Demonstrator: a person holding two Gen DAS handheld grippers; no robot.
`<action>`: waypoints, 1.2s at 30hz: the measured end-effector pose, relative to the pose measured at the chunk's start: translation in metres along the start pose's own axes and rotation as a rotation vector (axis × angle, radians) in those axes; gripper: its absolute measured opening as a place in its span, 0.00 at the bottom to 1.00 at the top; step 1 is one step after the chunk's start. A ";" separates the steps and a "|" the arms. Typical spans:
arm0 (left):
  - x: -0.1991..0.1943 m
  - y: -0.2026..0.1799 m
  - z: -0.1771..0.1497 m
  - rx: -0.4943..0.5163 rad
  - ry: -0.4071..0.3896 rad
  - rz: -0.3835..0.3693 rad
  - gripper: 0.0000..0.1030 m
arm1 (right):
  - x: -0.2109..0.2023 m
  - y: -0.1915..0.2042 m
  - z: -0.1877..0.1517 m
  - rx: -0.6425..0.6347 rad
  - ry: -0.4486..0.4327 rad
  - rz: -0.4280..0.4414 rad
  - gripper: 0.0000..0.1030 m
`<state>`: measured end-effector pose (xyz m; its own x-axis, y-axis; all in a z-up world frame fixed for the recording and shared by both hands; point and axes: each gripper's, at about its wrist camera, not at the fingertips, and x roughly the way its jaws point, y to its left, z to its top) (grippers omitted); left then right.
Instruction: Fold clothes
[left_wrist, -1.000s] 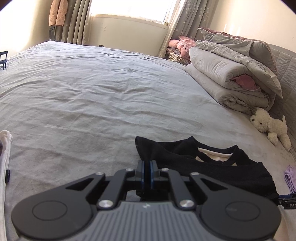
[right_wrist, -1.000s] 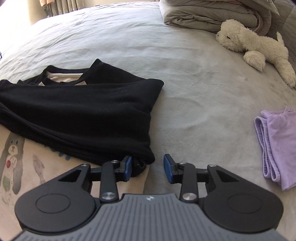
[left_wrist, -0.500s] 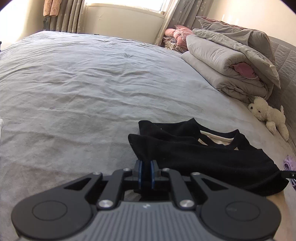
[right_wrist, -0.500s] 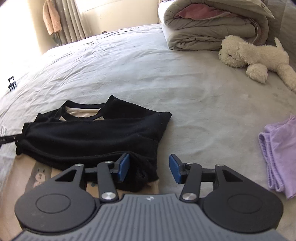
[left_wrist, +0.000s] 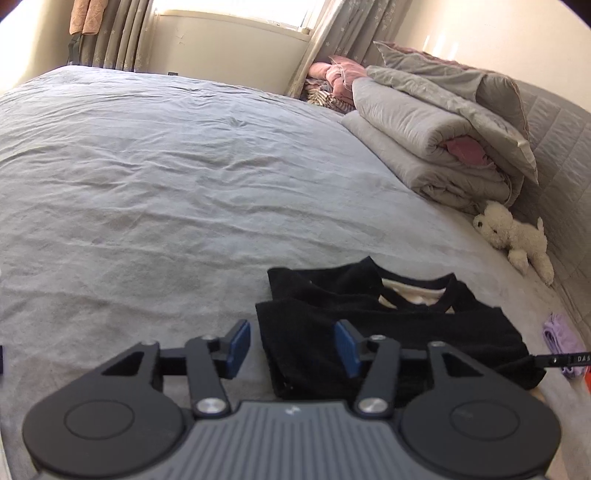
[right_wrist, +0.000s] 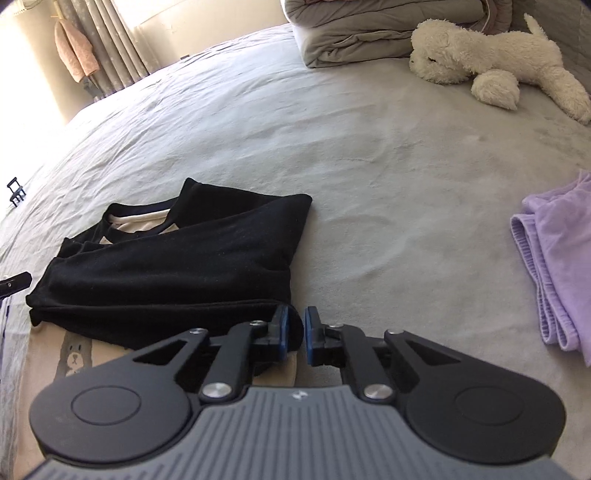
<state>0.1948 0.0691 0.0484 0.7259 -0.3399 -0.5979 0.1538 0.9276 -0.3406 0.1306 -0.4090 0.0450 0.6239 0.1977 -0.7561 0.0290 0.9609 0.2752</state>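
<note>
Left gripper (left_wrist: 291, 349) fingers now parting off black shirt (left_wrist: 388, 332), right gripper (right_wrist: 294, 334) fingers narrowing, unclenched, angled down.

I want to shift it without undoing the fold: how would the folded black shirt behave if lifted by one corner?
Probably floppy: the black shirt lies in soft, uneven layers on the bed sheet, its edges sagging. Lifted by one corner, the layers would likely droop and slide apart. It looks light, being thin fabric, so pushing it would probably bunch it up.

Sunlit window (left_wrist: 236, 14) with patterned curtains (left_wrist: 114, 37) behind a grey-sheeted bed (left_wrist: 166, 166); cream walls (left_wrist: 480, 26), quilted grey headboard (left_wrist: 561, 147).
</note>
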 end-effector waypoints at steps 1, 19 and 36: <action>-0.001 0.005 0.007 -0.030 -0.020 -0.002 0.55 | -0.004 -0.002 0.004 0.009 -0.026 0.016 0.33; 0.062 -0.004 0.025 -0.023 -0.029 -0.028 0.05 | 0.030 0.012 0.040 -0.048 -0.280 0.017 0.06; 0.033 -0.001 0.029 0.062 -0.108 0.108 0.17 | 0.026 0.031 0.028 -0.207 -0.279 -0.170 0.38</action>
<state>0.2381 0.0618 0.0506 0.8076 -0.2223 -0.5462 0.1099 0.9667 -0.2309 0.1701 -0.3797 0.0503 0.8132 -0.0002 -0.5820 0.0092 0.9999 0.0125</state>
